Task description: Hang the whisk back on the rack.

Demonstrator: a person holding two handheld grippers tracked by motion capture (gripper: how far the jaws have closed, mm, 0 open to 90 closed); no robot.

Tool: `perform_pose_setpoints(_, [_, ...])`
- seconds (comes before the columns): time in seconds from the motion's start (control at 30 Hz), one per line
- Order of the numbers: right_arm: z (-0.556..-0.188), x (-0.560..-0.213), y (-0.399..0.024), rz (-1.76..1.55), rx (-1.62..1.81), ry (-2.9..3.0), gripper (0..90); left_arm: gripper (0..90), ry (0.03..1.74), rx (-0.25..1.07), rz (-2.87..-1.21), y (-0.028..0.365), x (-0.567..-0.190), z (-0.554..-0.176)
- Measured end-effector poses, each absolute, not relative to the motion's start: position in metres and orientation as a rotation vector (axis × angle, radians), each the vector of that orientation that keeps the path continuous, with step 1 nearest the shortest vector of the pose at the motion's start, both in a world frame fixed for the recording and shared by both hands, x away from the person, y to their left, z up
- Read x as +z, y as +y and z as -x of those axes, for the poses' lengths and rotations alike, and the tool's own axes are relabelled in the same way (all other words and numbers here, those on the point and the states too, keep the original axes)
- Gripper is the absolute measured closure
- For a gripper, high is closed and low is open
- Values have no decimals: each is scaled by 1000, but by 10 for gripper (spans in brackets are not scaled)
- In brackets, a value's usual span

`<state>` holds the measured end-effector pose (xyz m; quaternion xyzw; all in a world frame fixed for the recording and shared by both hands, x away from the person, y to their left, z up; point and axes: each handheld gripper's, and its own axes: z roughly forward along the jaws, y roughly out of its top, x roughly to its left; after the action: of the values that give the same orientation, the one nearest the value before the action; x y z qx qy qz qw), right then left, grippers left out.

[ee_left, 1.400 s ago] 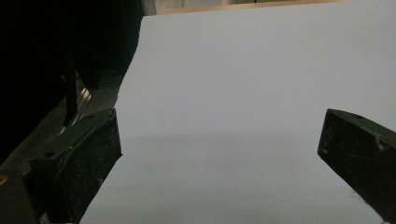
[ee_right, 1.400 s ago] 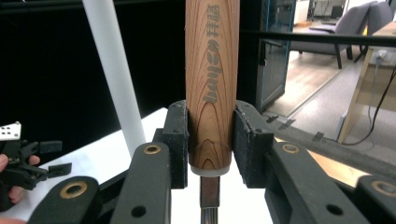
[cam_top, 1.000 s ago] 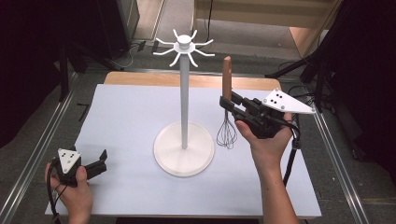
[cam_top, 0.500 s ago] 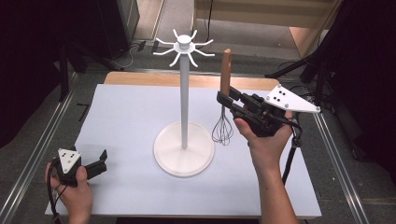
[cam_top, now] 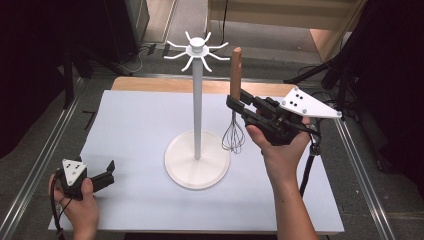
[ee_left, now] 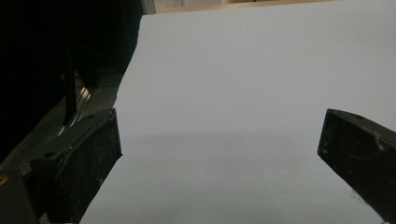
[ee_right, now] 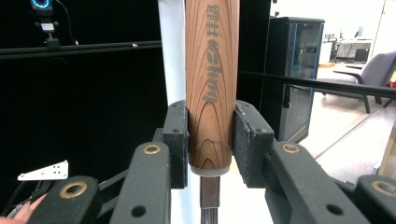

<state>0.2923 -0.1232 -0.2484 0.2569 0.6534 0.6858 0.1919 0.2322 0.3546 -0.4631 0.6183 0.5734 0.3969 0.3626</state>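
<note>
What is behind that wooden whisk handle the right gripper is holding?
In the right gripper view, the white stand pole rises just behind the whisk handle, dark curtain beyond. The handle and the right gripper clamped on it cover the pole's right edge and lower part.

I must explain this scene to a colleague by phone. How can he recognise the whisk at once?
Find the tall white stand mid-table. Just to its right the right gripper holds the whisk upright: a wooden handle above, a wire head below.

A grey chair (ee_right: 359,77) stands beside what seems a dark cabinet (ee_right: 294,70).
</note>
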Motion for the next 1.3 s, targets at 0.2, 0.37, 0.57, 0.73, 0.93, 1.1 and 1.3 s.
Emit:
perform_pose_setpoints(0.2, [-291, -247, -122, -719, 1966, 1825, 704, 0, 1476, 1020, -1594, 355, -463, -232])
perform_pose_setpoints(0.37, [-292, -246, -121, -713, 1977, 1833, 704, 0, 1477, 1019, -1593, 355, -463, -233])
perform_pose_setpoints(0.57, [-295, -248, -119, -702, 1975, 1849, 704, 0, 1477, 1019, -1594, 355, -463, -232])
perform_pose_setpoints(0.73, [-298, -248, -116, -700, 1969, 1863, 704, 0, 1476, 1020, -1594, 355, -463, -232])
perform_pose_setpoints(0.93, [-299, -248, -111, -690, 1963, 1878, 704, 1, 1476, 1021, -1593, 355, -463, -232])
perform_pose_setpoints(1.1, [-303, -250, -108, -688, 1970, 1876, 704, 1, 1477, 1021, -1593, 355, -463, -232])
perform_pose_setpoints(1.3, [-304, -253, -103, -663, 1983, 1859, 703, 1, 1474, 1020, -1592, 355, -463, -232])
